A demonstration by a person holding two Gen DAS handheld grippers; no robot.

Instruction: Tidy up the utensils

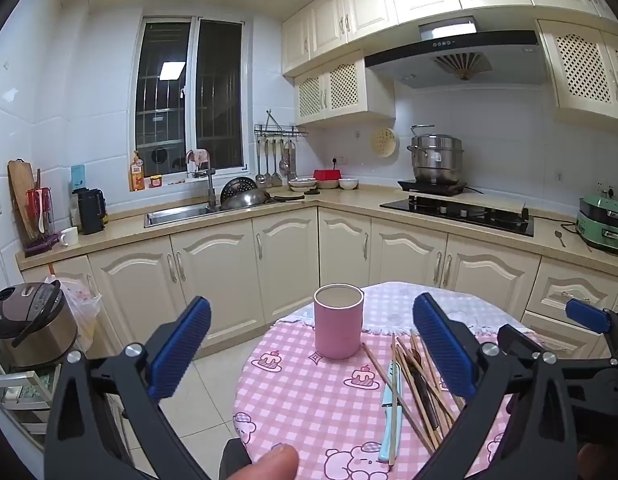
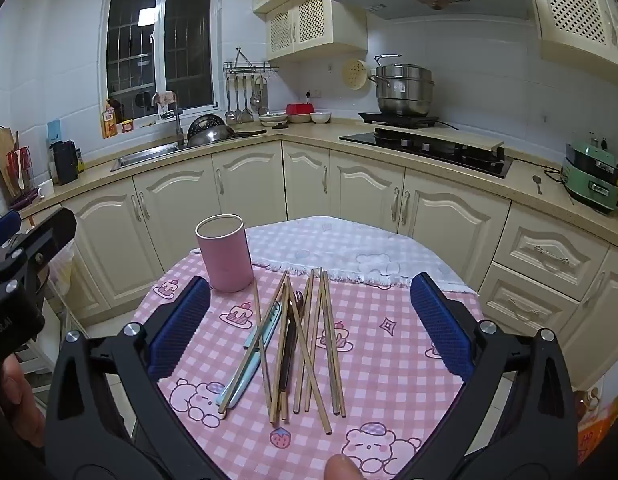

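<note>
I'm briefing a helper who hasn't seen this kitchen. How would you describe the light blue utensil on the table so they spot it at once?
Start at the round table with the pink checked cloth, and find the loose pile of wooden chopsticks in front of the pink cup. On the cup's side of that pile lies the light blue utensil, partly under a chopstick. It is the only pale blue, flat piece; the rest are brown sticks and one dark utensil.

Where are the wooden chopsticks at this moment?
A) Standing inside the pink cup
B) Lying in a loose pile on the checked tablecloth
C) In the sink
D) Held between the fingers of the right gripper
B: the chopsticks lie crossed on the tablecloth beside the upright pink cup, and the right gripper is open and empty.
</note>
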